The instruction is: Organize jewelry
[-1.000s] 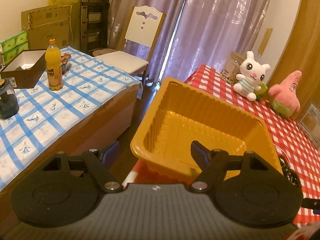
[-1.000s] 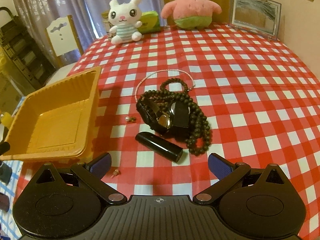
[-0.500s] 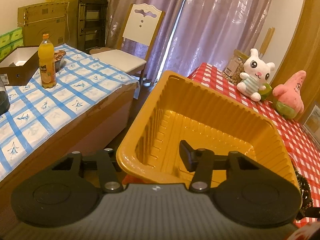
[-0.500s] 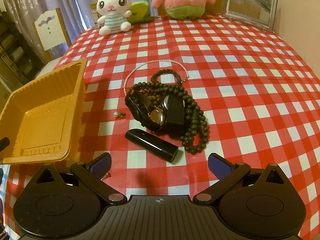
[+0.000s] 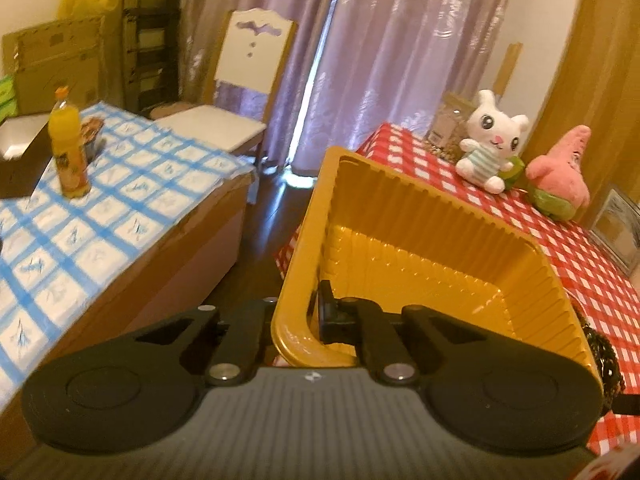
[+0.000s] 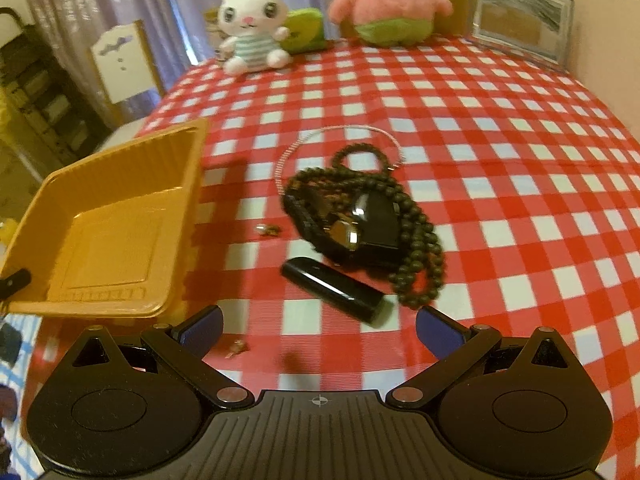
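Note:
A yellow plastic tray (image 5: 400, 240) sits at the left edge of the red checked table, its near corner raised. My left gripper (image 5: 296, 314) is closing on the tray's near wall, one finger inside and one outside, pads pressing on it. In the right wrist view the tray (image 6: 108, 248) lies left of a pile: a dark bead necklace (image 6: 416, 240), a black watch (image 6: 344, 232), a thin pearl chain (image 6: 288, 152) and a black tube (image 6: 332, 290). Small earrings (image 6: 270, 230) (image 6: 238, 347) lie loose. My right gripper (image 6: 318, 326) hovers open above the near table, empty.
A white rabbit plush (image 6: 250, 24), a pink star plush (image 6: 384, 4) and a picture frame (image 6: 520, 20) stand at the table's far edge. Left of the gap are a blue checked table (image 5: 80, 220) with an orange bottle (image 5: 68, 148) and a white chair (image 5: 240, 92).
My left gripper moved forward onto the tray's near corner and its jaws went from wide open to shut on the wall. The tray now sits tilted. The right gripper stayed open.

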The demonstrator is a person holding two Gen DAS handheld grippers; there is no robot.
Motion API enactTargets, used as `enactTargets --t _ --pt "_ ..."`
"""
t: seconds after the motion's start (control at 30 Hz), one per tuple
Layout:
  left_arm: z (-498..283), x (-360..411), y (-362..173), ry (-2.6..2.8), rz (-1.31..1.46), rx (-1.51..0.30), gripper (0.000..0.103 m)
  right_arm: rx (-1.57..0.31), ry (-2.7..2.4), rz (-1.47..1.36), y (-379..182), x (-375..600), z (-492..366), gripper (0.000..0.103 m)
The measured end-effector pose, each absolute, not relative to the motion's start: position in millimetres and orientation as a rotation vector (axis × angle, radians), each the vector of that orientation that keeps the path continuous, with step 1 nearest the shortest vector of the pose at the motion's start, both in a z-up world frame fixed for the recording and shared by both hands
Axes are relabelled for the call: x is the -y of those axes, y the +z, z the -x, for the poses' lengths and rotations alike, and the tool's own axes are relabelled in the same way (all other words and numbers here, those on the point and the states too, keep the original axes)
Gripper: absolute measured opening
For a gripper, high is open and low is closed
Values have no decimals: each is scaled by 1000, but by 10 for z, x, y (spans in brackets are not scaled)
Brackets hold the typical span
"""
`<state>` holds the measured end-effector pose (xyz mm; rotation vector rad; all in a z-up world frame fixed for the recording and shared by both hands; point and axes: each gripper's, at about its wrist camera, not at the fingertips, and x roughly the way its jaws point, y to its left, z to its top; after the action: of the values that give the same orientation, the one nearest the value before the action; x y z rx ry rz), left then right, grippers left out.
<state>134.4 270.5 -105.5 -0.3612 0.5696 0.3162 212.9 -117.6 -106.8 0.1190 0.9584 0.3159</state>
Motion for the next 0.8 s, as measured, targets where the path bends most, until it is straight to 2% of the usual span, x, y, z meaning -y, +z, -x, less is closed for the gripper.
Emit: enactTargets --t 0.07,0.1,0.27,0.43,0.8 --pt "-1348 -2777 -1012 279 357 -567 4 -960 361 -100 -1076 1115 -2098 84" --pt "-1354 -2810 -994 263 355 -572 4 -965 377 -94 -1087 1087 -2085 81" --pt "-1384 -2873 -843 208 286 -556 4 -1006 440 -70 -1176 905 -2056 52" --pt "-1417 -2866 -845 195 274 -558 4 -1053 447 -77 -1296 767 -2098 26" --pt "-1438 -2940 -890 171 279 -559 4 -1060 399 -66 -1341 645 -2184 9"
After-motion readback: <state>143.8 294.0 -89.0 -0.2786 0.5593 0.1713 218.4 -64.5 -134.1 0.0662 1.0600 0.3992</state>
